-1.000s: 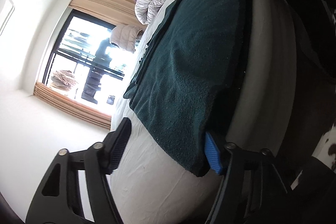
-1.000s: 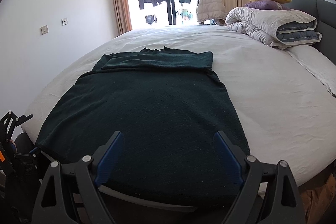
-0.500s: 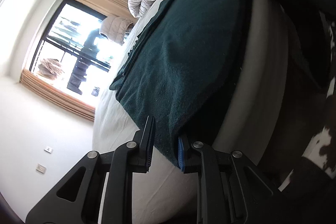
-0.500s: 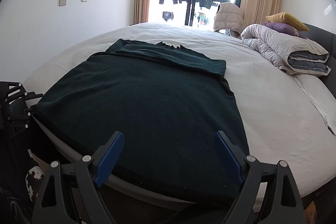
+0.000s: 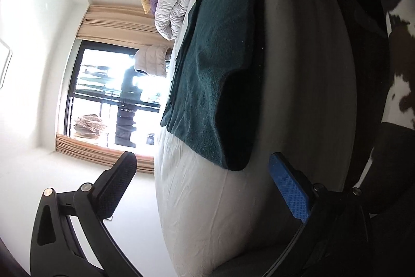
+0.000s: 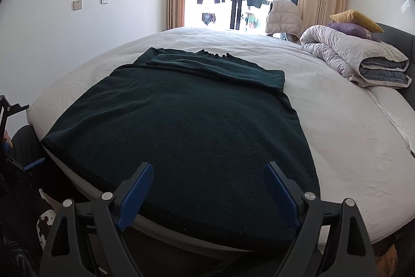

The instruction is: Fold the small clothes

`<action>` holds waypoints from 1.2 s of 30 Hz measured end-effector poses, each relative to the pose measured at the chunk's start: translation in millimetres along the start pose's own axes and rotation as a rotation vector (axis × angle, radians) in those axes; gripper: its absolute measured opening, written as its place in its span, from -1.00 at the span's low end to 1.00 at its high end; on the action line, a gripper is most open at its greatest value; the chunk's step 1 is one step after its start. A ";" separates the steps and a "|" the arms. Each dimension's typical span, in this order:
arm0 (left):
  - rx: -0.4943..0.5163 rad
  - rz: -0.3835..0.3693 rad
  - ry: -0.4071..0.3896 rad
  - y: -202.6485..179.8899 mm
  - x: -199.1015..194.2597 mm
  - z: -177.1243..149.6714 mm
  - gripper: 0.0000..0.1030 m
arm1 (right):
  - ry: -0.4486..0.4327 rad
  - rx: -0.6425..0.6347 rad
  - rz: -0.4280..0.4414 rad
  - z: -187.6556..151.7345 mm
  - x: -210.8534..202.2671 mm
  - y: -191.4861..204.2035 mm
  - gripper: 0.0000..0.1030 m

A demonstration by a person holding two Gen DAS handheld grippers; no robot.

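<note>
So far, judging from your left wrist view, the dark green knit garment (image 5: pixel 215 64) lies flat on the white bed (image 5: pixel 212 199) with its near corner draped just over the mattress edge, and only its far end looks turned over on itself; most of the folding seems left to do. Your left gripper (image 5: pixel 205 181) is rolled onto its side, so the room reads sideways, and its jaws are spread wide with nothing between them. The draped corner sits just ahead of the fingertips, apart from both pads.

Now your right wrist view: the garment (image 6: pixel 186 126) spreads across the near half of the bed (image 6: pixel 350 136), sleeves apparently laid across the top in a narrow band near the window side. Your right gripper (image 6: pixel 208 188) is held level, low over the near hem, fingers parted wide and empty. A rolled duvet (image 6: pixel 358 56) and cushions sit well apart to the right.
</note>
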State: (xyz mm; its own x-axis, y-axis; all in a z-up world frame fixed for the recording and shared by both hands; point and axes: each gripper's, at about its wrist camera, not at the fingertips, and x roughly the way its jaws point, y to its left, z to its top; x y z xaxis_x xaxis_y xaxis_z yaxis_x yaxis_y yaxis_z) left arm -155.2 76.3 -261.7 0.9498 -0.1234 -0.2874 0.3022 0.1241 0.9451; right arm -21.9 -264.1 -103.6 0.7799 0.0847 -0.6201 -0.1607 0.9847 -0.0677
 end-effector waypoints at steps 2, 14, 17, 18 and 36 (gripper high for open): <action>0.013 0.039 -0.005 -1.9 6.4 3.4 1.00 | -0.001 -0.009 0.006 0.7 -0.3 3.4 0.71; 0.023 0.007 -0.036 -10.2 35.3 11.5 -0.12 | -0.007 0.012 0.010 3.3 -1.3 5.4 0.69; -0.054 -0.016 -0.004 3.9 41.6 10.4 -0.42 | -0.007 0.002 0.013 3.0 -1.5 7.0 0.69; -0.082 -0.027 -0.002 9.2 42.4 10.7 -0.42 | -0.007 -0.007 0.014 2.7 -1.8 7.9 0.68; -0.697 -0.253 0.044 132.2 52.6 25.0 -0.91 | 0.124 -0.443 -0.107 -42.9 -7.5 24.9 0.36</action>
State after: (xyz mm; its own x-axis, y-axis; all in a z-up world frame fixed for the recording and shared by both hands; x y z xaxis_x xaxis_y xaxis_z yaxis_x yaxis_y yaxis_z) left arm -67.4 61.6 -148.0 0.8426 -0.1930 -0.5028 0.4792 0.6949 0.5361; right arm -57.7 -246.7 -134.1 0.7324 -0.0591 -0.6783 -0.3472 0.8245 -0.4467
